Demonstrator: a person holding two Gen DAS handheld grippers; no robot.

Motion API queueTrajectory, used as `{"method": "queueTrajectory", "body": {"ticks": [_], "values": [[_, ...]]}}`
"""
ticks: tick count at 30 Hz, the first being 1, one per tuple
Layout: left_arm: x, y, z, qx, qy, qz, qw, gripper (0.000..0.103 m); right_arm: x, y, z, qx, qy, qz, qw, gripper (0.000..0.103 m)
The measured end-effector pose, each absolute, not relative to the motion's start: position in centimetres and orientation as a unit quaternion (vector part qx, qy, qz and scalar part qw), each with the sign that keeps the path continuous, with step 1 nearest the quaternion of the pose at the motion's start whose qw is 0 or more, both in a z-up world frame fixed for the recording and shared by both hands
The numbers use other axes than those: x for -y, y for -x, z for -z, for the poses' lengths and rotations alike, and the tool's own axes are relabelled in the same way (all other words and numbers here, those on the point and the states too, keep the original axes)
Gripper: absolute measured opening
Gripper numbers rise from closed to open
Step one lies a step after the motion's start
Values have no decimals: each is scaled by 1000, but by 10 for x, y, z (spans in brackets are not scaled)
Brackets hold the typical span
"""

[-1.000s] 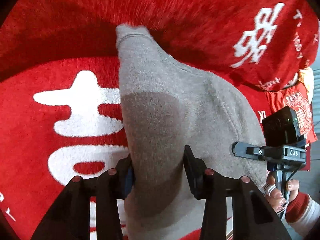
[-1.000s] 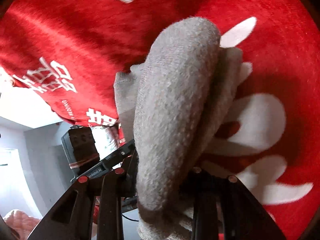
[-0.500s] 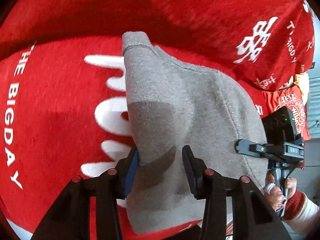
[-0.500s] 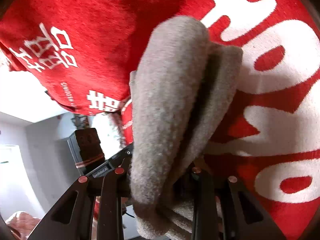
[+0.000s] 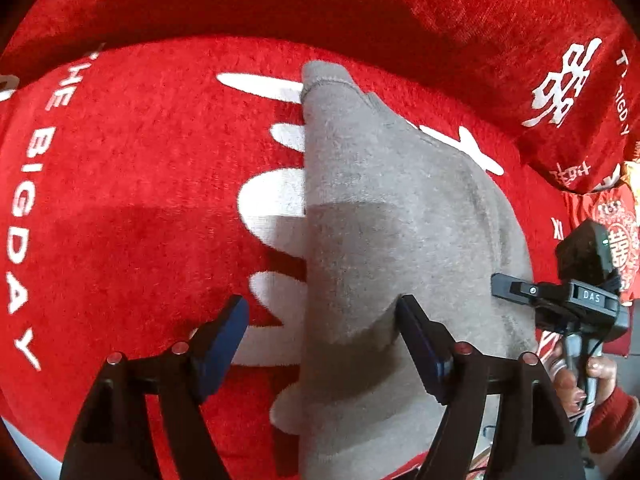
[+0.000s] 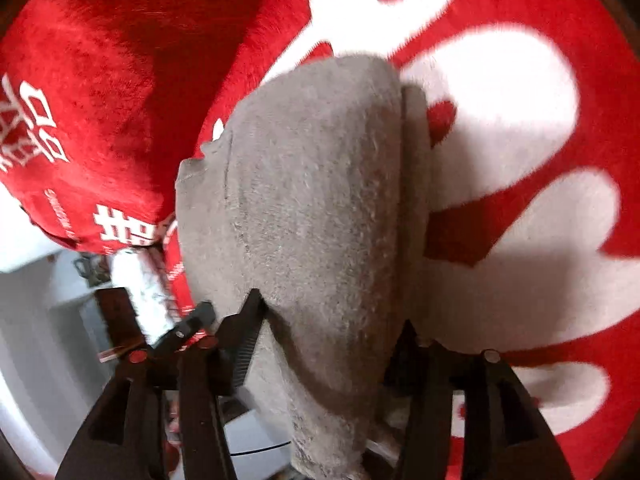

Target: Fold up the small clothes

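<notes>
Nearest to you, your left tool point(image 5: 322, 316) has just been opening: its 2 blue pads point(image 5: 224, 332) now stand wide apart. The left pad is clear of the cloth over the red blanket point(image 5: 132, 208), while the right pad sits at the edge of the grey garment point(image 5: 384, 216), with no squeeze on it. The garment's near end lies between the jaws, released.

Your right tool point(image 6: 332, 316) has also just been opening. The grey garment point(image 6: 316, 208) bulges up between its jaws, and the dark fingers point(image 6: 248, 332) stand at either side of the cloth; the picture is blurred there, so you cannot tell whether they press it.

Further out, the garment lies folded on the red blanket, covering part of the large white pattern point(image 5: 272, 208). A narrow cuff-like end point(image 5: 324, 80) points away from you. In the right wrist view the fold shows as 2 layers, the upper one rounded over a lower edge.

At the right edge of the left view, your right hand point(image 5: 576, 376) holds the other tool's handle, a red sleeve point(image 5: 612, 420) at the wrist. Beyond, a raised fold of red blanket carries white lettering point(image 5: 560, 88).
</notes>
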State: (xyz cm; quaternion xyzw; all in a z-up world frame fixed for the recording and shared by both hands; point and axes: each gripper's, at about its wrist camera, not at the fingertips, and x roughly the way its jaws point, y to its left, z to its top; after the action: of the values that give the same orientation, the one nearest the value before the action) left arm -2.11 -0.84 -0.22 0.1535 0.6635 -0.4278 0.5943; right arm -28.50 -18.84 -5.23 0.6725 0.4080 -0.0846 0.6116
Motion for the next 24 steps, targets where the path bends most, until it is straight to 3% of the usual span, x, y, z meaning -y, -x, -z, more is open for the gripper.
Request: {"method": "queueTrajectory", "body": {"ticks": [2,3,5,6,9,13,16,19,24], "values": [[16,24,15,-692,-134,430,564,85,184,280,51,-399,-684,74,606,57],[18,27,21,-707,-122,433,547,85,182,279,51,-397,-687,65,605,50],[19,36,17,-698,-120,455,540,67,176,277,48,-379,-702,35,602,40],[21,44,12,-684,-139,464,546,67,175,278,46,-367,-710,21,600,37],[17,50,-4,-670,-144,478,549,51,172,280,36,-323,-735,-30,596,36],[-2,42,-27,-672,-122,479,552,49,163,274,23,-328,-719,-57,610,36],[-11,45,-32,-661,-144,466,571,49,160,265,19,-413,-648,13,640,39],[-19,43,-19,-646,-196,423,604,54,160,265,11,-500,-540,114,667,56],[-30,36,-31,-635,-186,408,629,57,171,287,-12,-505,-502,192,675,59]]}}
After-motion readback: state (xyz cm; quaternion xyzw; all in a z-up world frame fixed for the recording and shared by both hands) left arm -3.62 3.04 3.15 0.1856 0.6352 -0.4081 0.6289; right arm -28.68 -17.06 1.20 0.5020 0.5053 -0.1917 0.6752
